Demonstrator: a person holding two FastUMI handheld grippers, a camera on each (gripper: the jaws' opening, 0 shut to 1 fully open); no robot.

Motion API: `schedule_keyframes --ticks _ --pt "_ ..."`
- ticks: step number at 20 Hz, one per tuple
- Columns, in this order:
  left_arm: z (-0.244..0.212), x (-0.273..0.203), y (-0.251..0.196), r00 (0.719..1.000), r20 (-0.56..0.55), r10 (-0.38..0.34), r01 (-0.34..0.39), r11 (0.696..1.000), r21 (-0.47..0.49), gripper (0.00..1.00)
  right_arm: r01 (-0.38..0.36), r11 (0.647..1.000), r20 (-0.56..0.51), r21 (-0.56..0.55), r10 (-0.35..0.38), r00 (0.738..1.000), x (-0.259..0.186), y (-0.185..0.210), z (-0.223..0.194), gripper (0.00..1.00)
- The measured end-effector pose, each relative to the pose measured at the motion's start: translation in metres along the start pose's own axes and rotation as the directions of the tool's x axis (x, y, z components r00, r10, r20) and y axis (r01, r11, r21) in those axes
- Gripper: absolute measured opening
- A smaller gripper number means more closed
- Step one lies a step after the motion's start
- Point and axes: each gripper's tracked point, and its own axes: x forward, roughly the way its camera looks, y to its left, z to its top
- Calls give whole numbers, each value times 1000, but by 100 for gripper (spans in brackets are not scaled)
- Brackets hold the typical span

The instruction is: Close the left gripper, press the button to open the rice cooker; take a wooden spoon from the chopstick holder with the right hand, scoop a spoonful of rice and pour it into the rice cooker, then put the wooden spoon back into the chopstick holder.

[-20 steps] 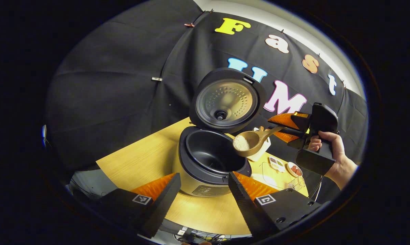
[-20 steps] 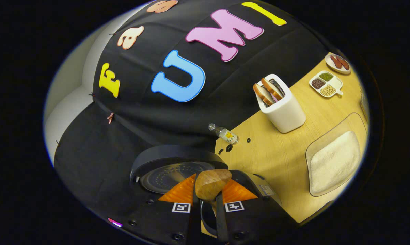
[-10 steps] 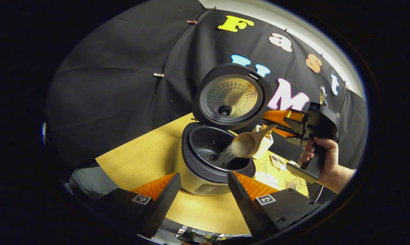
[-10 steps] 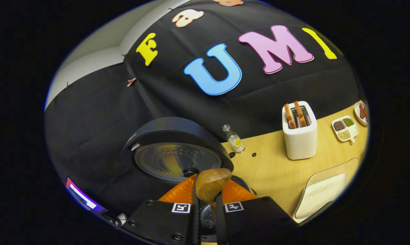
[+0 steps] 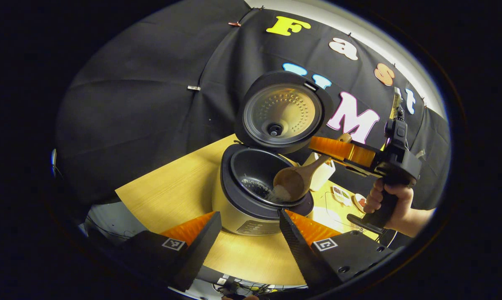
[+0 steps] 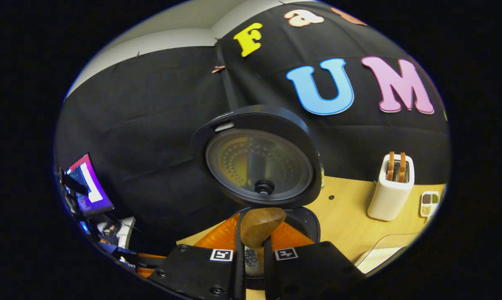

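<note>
We see a wooden table [image 5: 167, 200] in front of a black cloth wall [image 5: 142, 100]. On the table stands a rice cooker [image 5: 251, 208] with its round lid [image 5: 282, 112] raised upright behind the open pot [image 5: 259, 177]. A scatter of rice [image 5: 251, 185] lies on the bottom of the pot.

Our left gripper [image 5: 247, 233] hangs near the front of the cooker; its two dark fingers [image 5: 201, 241] stand well apart and grip nothing.

In the left gripper view, a hand [image 5: 390, 202] to the right of the cooker holds our right gripper [image 5: 332, 148]. Its orange fingers are closed on the handle of a wooden spoon [image 5: 294, 181]. The spoon bowl is tipped down over the pot's right side, with a little rice at its lip.

In the right gripper view, the spoon [image 6: 259, 225] sits clamped between the right gripper's [image 6: 254, 250] two fingers, with the lid [image 6: 257, 162] close above it.

A white toaster [image 6: 392, 189] holding two bread slices stands on the table [image 6: 351, 221] to the right. Beside it is a small divided dish [image 6: 429, 203] of grains. A clear tray [image 6: 384, 250] of rice lies near the table edge. At far left, a lit screen [image 6: 86, 185] shows.
</note>
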Motion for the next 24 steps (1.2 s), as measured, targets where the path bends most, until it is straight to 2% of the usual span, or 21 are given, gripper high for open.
schedule_keyframes --ticks 2,3,4,6,9,10,11,12,13,14,15,17,18,19,24 --pt "0 0 -1 1000 -5 1 -1 1000 -5 96 -40 994 -29 -104 37 999 2 7 -10 21" --pt "-1 -1 -1 1000 -8 1 -1 1000 -5 96 -58 984 -43 -166 51 998 2 12 -16 17" --pt "0 -1 -1 1000 -10 2 -2 1000 -3 95 -76 971 -59 -226 64 996 -1 16 -23 21" --pt "-1 0 1 1000 -17 6 -6 1000 8 95 -107 946 -92 -307 83 992 -9 23 -40 21" --pt "-4 -2 2 1000 -25 3 -3 1000 28 95 -117 942 -108 -313 87 990 -8 25 -49 22" --pt "-4 -3 2 1000 -27 4 -3 999 35 92 -103 953 -100 -285 77 992 -6 22 -46 17" --pt "-4 -2 1 1000 -27 3 -2 999 40 92 -86 966 -86 -243 67 994 -4 19 -41 17" --pt "-4 -1 1 1000 -25 1 0 999 42 95 -65 979 -66 -192 53 996 -2 15 -33 22" --pt "-2 -1 0 1000 -23 0 1 999 41 96 -42 990 -43 -132 36 998 1 11 -22 17" --pt "-1 0 0 1000 -21 -1 2 999 40 95 -17 998 -19 -68 16 1000 0 7 -10 22" --pt "-1 1 -1 1000 -19 1 0 999 44 95 3 1000 0 -5 -3 1000 2 1 1 22" --pt "1 2 -4 1000 -15 0 1 998 55 95 39 993 39 115 -44 998 0 -9 22 22" --pt "2 2 -6 1000 -16 -4 5 998 56 95 54 984 58 168 -64 996 -3 -15 33 17" --pt "4 3 -8 1000 -15 -8 9 998 55 95 68 975 75 210 -85 994 -5 -23 44 22" --pt "24 9 -26 999 14 -30 28 996 88 95 148 935 127 321 -197 972 -38 -72 73 22"
